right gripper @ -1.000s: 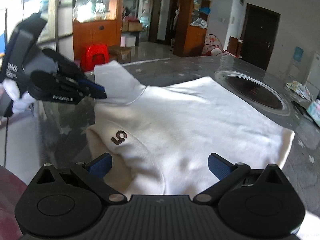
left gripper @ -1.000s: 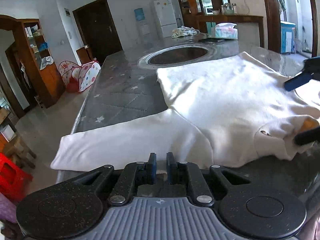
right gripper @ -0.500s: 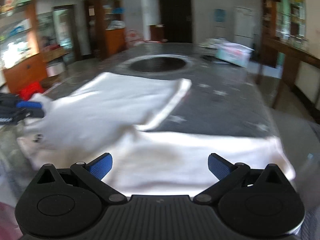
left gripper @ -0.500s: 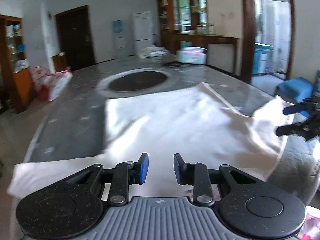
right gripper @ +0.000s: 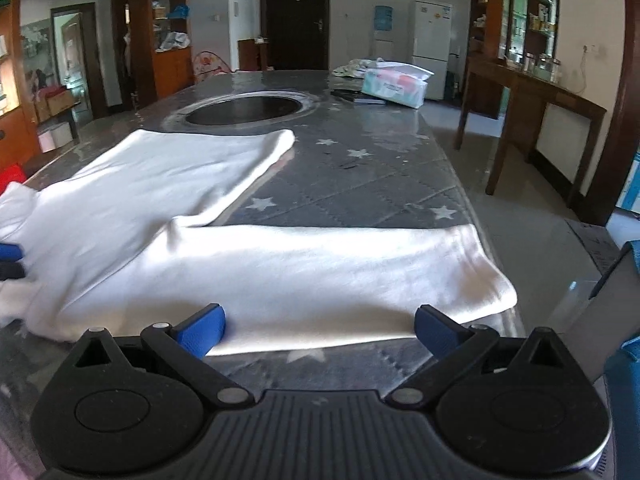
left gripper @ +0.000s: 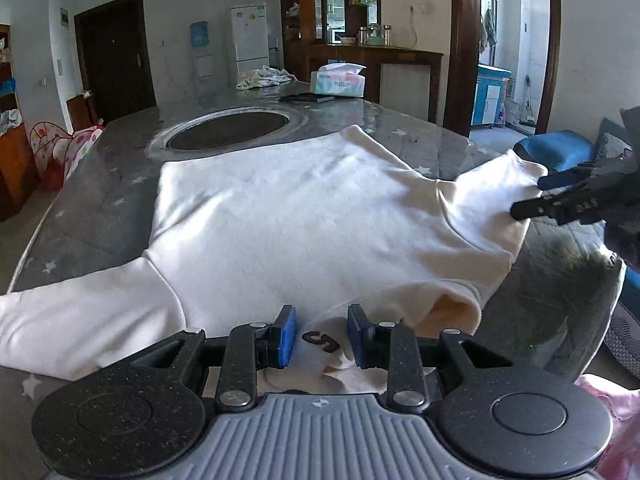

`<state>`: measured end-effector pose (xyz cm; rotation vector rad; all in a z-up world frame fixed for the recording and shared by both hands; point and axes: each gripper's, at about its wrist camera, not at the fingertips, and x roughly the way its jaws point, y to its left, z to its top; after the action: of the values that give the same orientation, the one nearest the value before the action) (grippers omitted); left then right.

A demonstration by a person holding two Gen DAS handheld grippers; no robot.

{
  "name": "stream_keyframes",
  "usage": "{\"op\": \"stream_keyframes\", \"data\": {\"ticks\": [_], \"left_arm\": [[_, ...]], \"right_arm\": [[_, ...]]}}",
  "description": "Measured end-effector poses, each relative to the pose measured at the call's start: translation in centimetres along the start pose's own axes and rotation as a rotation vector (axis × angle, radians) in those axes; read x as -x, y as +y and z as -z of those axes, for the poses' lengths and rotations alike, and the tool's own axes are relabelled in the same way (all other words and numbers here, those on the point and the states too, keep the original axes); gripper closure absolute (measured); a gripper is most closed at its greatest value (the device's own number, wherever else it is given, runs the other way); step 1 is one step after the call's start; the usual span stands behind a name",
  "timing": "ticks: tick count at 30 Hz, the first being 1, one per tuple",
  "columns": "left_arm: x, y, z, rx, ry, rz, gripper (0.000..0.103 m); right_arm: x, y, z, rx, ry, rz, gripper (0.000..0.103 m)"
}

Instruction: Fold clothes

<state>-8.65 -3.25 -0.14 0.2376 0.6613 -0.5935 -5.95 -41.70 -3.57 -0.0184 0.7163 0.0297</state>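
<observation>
The big grey counter (left gripper: 100, 216) with its star pattern fills both views, a round dark recess (left gripper: 228, 130) sunk into it towards the far end. Spread across the near half lies the white sweatshirt (left gripper: 300, 220), body flat on the counter, one sleeve (left gripper: 80, 320) stretching out to the left in the left wrist view and the other sleeve (right gripper: 340, 272) lying straight across the front of the right wrist view, its cuff near the counter's edge. Down at the near hem of things, the collar area is bunched and folded over, with a small dark "5" mark (left gripper: 322, 340) showing on the fabric. The left gripper (left gripper: 322, 336) sits right over that mark, its blue fingers (left gripper: 287, 336) partly apart with the bunched cloth between them, not clamped on it as far as the view shows. The right gripper (right gripper: 320, 324) hangs just before the near edge of the sleeve, fingers (right gripper: 202, 328) spread wide, nothing between them; seen from the left wrist camera it sits at the sweatshirt's right shoulder, its fingers apart there too. Far back on the counter, a tissue box (left gripper: 338, 80) stands beside a crumpled cloth (left gripper: 264, 78), well apart from the sweatshirt, and a white fridge (left gripper: 249, 38) stands against the back wall.
</observation>
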Motion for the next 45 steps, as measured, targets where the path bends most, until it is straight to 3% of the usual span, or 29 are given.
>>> {"op": "stream_keyframes", "data": {"ticks": [12, 17, 21, 28, 31, 32, 34, 37, 39, 45], "left_arm": [[0.4, -1.7, 0.1, 0.022, -0.006, 0.009, 0.069], [0.5, -1.1, -0.7, 0.032, 0.011, 0.024, 0.064], [1.1, -1.3, -1.3, 0.011, -0.015, 0.027, 0.057], [0.4, -2.1, -2.1, -0.02, -0.016, 0.043, 0.057], [0.3, -2.8, -2.6, -0.044, -0.023, 0.049, 0.054], [0.2, -3.0, -2.8, -0.051, -0.024, 0.052, 0.054], [0.0, -3.5, -3.1, -0.063, -0.028, 0.055, 0.051], [-0.3, -4.2, -3.5, -0.083, -0.033, 0.063, 0.049], [-0.7, -4.8, -3.8, -0.095, -0.031, 0.073, 0.048], [-2.5, -6.7, -4.7, -0.13, -0.023, 0.103, 0.049]], "right_arm": [[-0.9, -2.5, -1.5, -0.009, -0.023, 0.114, 0.002], [-0.9, -2.0, -2.0, -0.012, -0.037, 0.074, 0.004], [-1.2, -4.0, -1.7, -0.129, -0.023, 0.095, 0.018], [-1.3, -8.0, -2.1, -0.3, -0.027, 0.173, 0.031], [-2.2, -9.3, -2.3, -0.35, -0.02, 0.17, 0.045], [-2.4, -9.6, -2.3, -0.362, -0.019, 0.17, 0.055], [-2.7, -10.0, -2.2, -0.381, -0.026, 0.171, 0.061], [-2.4, -10.5, -2.0, -0.397, -0.052, 0.179, 0.087], [-1.7, -10.7, -2.0, -0.406, -0.076, 0.165, 0.094], [1.5, -11.0, -2.4, -0.415, -0.18, 0.129, 0.098]]}}
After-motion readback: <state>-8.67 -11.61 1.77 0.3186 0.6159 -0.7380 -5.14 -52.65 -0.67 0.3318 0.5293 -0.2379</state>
